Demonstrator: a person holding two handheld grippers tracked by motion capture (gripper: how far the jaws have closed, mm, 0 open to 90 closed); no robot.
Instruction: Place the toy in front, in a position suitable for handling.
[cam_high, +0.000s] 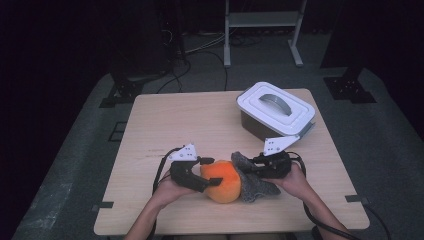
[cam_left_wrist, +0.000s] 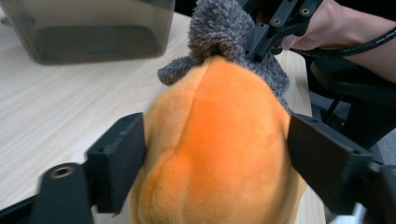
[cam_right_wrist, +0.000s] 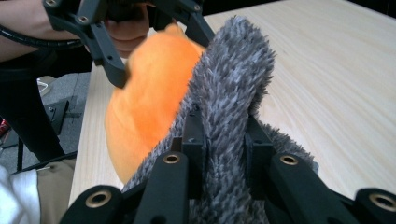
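- Left gripper (cam_high: 212, 172) low over the near part of the table (cam_high: 165, 120), jaws level, set either side of the orange plush toy (cam_high: 223, 181), pads right against its flanks.
- Left hand (cam_high: 167, 190) wrapped round the body from behind, forearm in from the table's near edge.
- Right gripper (cam_high: 250, 162) just right of the toy, jaws pinched tight on the grey fuzzy part (cam_high: 252, 182).
- Right hand (cam_high: 295, 180) behind it, forearm angling off to the table's near right corner.
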